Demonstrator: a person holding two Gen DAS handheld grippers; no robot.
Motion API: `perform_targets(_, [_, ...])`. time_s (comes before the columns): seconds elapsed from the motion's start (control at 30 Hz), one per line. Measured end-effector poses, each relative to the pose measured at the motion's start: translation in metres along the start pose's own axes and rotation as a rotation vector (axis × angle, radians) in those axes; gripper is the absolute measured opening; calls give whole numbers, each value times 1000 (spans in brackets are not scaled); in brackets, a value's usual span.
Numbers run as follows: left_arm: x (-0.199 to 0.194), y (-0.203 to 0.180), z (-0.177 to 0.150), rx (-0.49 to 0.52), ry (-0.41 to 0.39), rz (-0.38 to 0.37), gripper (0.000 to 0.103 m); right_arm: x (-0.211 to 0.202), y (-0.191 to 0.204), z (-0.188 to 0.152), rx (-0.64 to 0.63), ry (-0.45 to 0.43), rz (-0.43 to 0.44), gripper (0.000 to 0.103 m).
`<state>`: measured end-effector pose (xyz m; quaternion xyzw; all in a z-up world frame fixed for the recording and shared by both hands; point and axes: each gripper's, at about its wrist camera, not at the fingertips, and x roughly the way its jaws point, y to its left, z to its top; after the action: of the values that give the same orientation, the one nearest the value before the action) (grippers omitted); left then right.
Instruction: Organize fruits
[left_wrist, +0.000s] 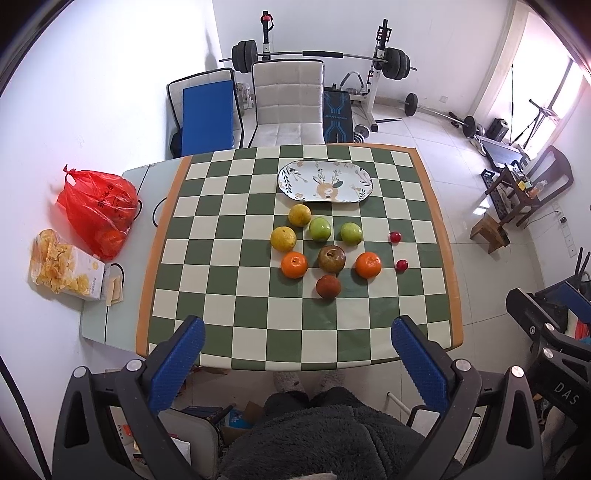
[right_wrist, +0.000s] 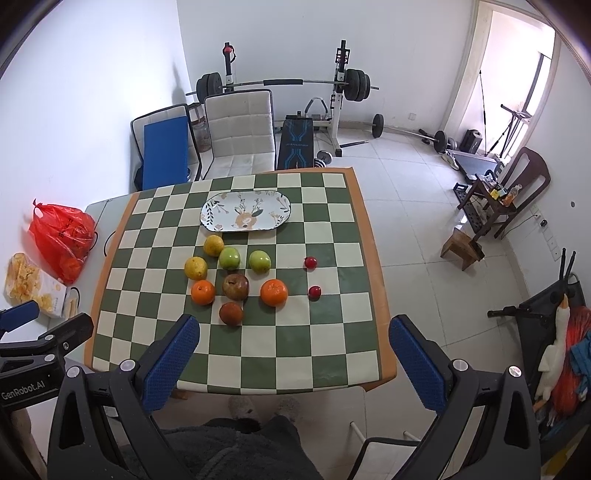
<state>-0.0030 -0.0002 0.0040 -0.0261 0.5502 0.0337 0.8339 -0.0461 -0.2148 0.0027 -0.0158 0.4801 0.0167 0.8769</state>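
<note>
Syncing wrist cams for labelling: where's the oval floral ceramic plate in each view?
Left wrist: oval floral ceramic plate sits above centre, slightly right, at the far end of the checkered green-and-cream tablecloth.
Right wrist: the plate sits above centre, left of the middle.
Shared landmark: the yellow round citrus fruit just in front of the plate's left end.

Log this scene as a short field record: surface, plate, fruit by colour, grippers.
surface: checkered tablecloth on a table
plate: oval floral plate, far side, nothing on it
yellow fruit: two
green fruit: two
orange fruit: two
brown fruit: two
small red fruit: two, off to the right
left gripper: open, above the near table edge, holding nothing
right gripper: open, holding nothing
</note>
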Motion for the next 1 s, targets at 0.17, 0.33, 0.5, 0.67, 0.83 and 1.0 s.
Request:
perform_targets(0.17, [0, 0, 0, 1, -1, 3, 103, -3, 0, 2, -2, -2, 2, 103])
perform_targets(0.33, [-3, 5, -2, -2, -12, 3, 103, -4, 0, 3, -3, -5, -1, 103])
perform_targets(0.5, [-5, 5, -2, 1, -20, 3, 103, -4, 1, 3, -3, -4, -1, 103])
perform_targets(0.67, [-5, 4, -2, -2, -20, 4, 103, -3, 1, 2, 0, -3, 0, 103])
perform_targets(0.83, [-5, 4, -2, -2, -20, 4, 103, -5, 2, 4, -1, -8, 0, 103])
perform_targets(1.0, [-5, 4, -2, -1, -22, 2, 103, -8, 2, 7, 0, -12, -3, 103])
